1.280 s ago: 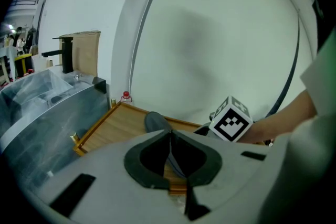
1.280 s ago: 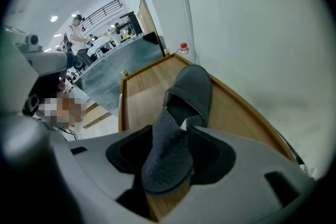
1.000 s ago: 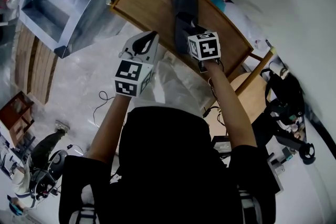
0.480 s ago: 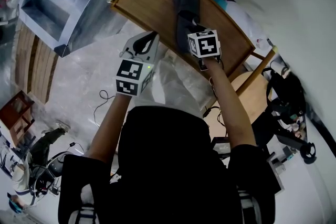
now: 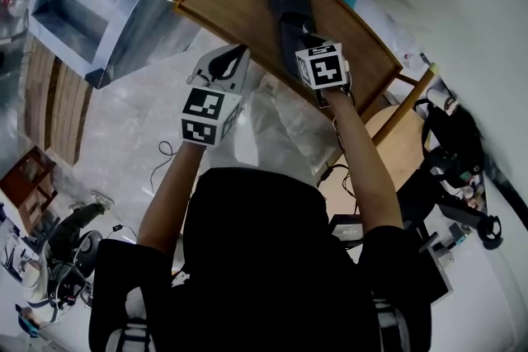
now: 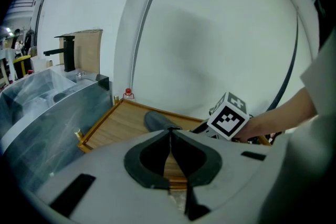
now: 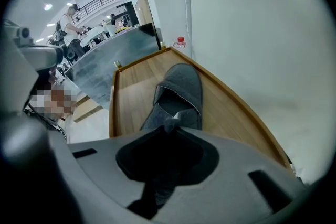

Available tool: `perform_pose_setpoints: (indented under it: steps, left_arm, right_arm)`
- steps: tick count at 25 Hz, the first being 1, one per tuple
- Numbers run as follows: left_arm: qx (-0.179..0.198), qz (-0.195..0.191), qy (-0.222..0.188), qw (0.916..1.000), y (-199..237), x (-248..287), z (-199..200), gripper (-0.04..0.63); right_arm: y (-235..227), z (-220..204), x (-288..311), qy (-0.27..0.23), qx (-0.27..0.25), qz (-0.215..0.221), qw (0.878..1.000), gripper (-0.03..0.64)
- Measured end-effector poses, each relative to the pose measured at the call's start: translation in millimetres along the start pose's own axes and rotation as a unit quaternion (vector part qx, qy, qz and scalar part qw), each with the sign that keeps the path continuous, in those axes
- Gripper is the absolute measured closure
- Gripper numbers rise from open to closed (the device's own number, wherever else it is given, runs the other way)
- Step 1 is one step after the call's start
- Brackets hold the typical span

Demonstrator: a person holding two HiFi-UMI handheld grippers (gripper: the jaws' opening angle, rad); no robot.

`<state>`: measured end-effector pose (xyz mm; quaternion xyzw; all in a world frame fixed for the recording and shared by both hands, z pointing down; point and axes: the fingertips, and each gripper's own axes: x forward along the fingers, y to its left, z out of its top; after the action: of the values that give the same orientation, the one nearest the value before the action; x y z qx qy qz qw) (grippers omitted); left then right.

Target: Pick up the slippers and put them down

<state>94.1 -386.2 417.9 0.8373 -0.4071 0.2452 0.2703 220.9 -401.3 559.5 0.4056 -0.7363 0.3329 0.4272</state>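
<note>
grey slipper (image 7: 181, 89) nipped by right gripper (image 7: 170, 124), jaws just closing

A wooden tabletop (image 5: 235, 0) with a raised rim along its edges was recorded. One dark grey slipper (image 5: 287, 0) was found lying on it, sole down, lengthwise, nearer the long edge beside the white wall, toe pointed away from the person.
</note>
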Motion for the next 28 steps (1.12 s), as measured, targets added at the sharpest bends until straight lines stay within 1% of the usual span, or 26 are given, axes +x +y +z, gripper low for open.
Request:
perform_pose_setpoints:
  steps: [9,16,19,22,28]
  left_arm:
    - [0.016,-0.007,0.004,0.9998,-2.4,-22.7,-9.8,0.583]
    - [0.032,-0.009,-0.006,0.9994,-0.4,-54.1,-12.4,0.583]
    - [0.039,-0.012,-0.001,0.9992,-1.6,-69.8,-14.6,0.583]
    - [0.051,-0.009,-0.020,0.9984,0.8,-84.9,-17.5,0.583]
    - [0.069,-0.015,-0.041,0.9967,-1.3,-116.1,-17.9,0.583]
  right_arm:
    - [9.5,2.2,-30.2,-0.028,-0.014,-0.021,0.999,0.595]
    - [30.7,2.9,-60.1,-0.056,-0.012,-0.037,0.998,0.595]
    - [41.2,3.6,-74.7,-0.069,-0.012,-0.048,0.996,0.595]
    - [55.3,0.8,-90.9,-0.080,-0.006,-0.056,0.995,0.595]
    - [83.2,-1.9,-124.3,-0.111,0.006,-0.072,0.991,0.595]
